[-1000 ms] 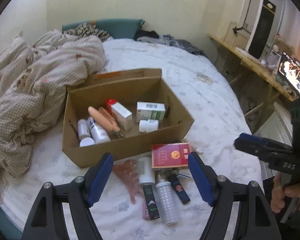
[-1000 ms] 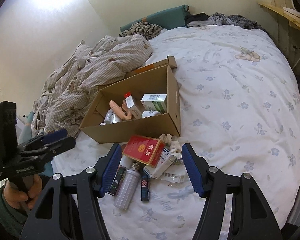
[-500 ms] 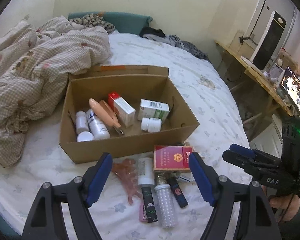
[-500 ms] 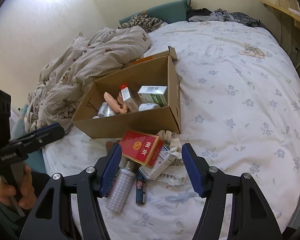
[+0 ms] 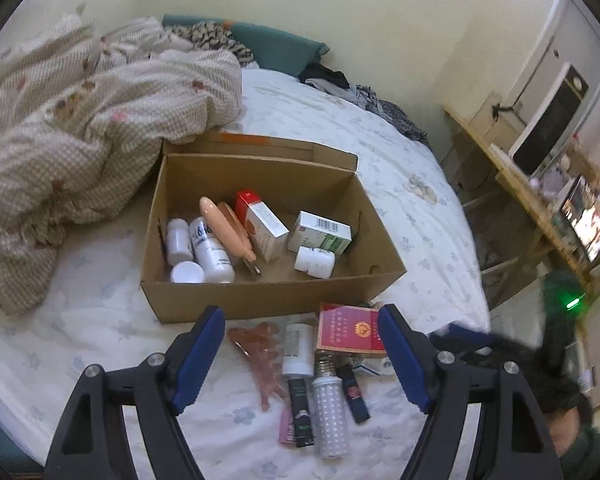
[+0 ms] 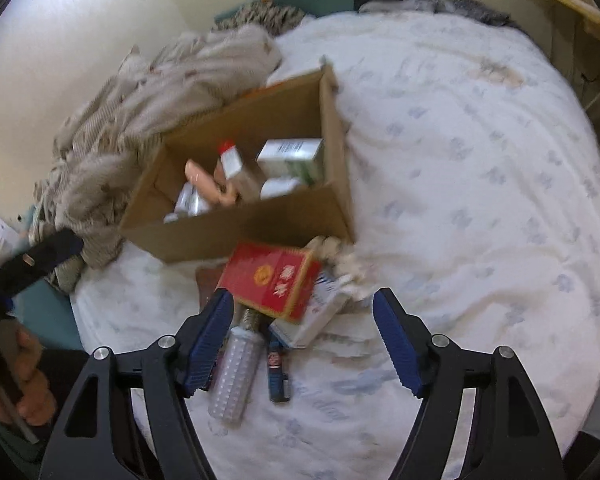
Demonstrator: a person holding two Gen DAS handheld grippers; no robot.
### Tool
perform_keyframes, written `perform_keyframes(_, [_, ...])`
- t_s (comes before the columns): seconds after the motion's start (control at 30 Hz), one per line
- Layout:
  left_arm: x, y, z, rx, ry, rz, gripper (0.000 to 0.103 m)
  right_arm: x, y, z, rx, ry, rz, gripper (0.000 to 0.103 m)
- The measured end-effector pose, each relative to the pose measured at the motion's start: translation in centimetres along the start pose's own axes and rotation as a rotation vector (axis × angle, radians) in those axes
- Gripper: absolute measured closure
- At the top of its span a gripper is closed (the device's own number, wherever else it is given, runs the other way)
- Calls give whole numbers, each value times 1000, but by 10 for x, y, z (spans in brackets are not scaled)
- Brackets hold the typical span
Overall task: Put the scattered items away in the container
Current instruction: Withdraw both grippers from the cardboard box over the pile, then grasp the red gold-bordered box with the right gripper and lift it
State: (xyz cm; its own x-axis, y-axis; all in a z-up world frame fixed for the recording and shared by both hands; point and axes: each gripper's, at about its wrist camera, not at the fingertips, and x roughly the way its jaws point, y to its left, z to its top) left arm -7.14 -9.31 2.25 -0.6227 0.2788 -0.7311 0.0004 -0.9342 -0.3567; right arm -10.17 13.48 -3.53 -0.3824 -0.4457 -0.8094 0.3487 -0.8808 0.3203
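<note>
An open cardboard box (image 5: 268, 292) (image 6: 244, 232) sits on the bed, holding bottles, small cartons and a peach tube. In front of it lies a scattered pile: a red booklet (image 5: 350, 330) (image 6: 276, 280), a white bottle (image 5: 299, 350), a perforated LED bulb (image 5: 330, 416) (image 6: 236, 372), dark tubes (image 5: 301, 412) (image 6: 278, 372), a pink scraper (image 5: 260, 354) and a white carton (image 6: 316, 316). My left gripper (image 5: 302, 364) hangs open just above the pile. My right gripper (image 6: 302, 340) is open too, with the red booklet and the bulb between its fingers' lines, nothing held.
A rumpled checked quilt (image 5: 84, 128) lies left of the box. The white flowered sheet (image 6: 480, 200) stretches to the right. A wooden desk (image 5: 540, 200) with a screen stands beyond the bed's right edge. A hand (image 6: 20, 384) grips the left tool's handle.
Both grippers have come closer to the pile in front of the box, which looms larger now. The right view is blurred by motion. Both stay open.
</note>
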Motion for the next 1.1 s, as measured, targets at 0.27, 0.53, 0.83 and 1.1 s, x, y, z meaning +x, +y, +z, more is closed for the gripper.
perform_keyframes(0.27, [6,21,2,-92,40,-83,24,52,31,3,-32,67,-96,27])
perform_keyframes(0.53, [10,25,5,-124,53,-120,24,81,79,0,25,-4,-312,18])
perform_keyframes(0.83, [5,35,7,-154,37,-135,24,96,92,1,49,-27,-382,12])
perform_keyframes(1.1, [-10,41,10,-167,-49,-112,24,101,94,-4,12,-32,-321,10])
